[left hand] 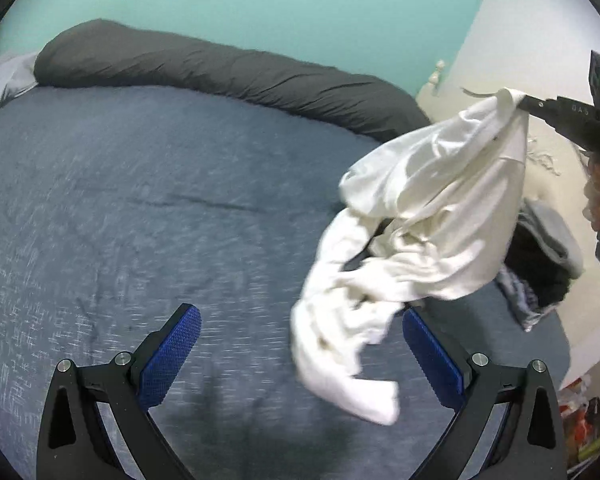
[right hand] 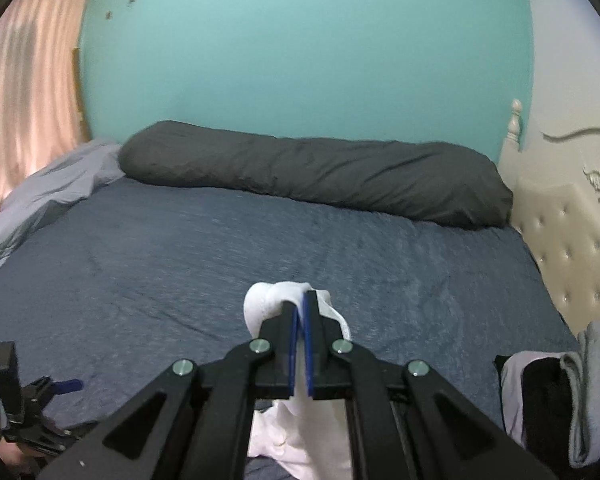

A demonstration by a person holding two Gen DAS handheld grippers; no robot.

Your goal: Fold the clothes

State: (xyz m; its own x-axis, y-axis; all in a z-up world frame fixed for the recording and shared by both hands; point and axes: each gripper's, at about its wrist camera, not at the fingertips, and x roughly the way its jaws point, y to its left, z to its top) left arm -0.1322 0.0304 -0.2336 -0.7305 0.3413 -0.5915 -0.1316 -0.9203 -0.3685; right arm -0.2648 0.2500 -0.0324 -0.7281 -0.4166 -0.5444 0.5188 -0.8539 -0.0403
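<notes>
Left gripper (left hand: 302, 344) near, low over bed (left hand: 140, 200); jaws spread wide, nothing between pads, lower hem of shirt (left hand: 420, 220) dangling just past right pad. Right gripper (right hand: 302, 304) pinched tight on bunch of white cloth, shirt hanging crumpled beneath, tail brushing the blue cover at near right. Not flat, not folded: a garment held aloft by one point. Step in hand, by judgement: getting shirt spread on the cover, or a lift between folds; cannot settle which. Next move likely calls for left jaws to find a free edge or corner of the hanging cloth, so both grips can stretch it out. Stack (right hand: 556, 392) of grey and dark clothes at near right edge of bed, close beside shirt; keep swing clear of it. Wide open cover left and centre. Far: dark bolster (right hand: 312, 172) along wall, headboard (right hand: 560, 236) bounding right side.
</notes>
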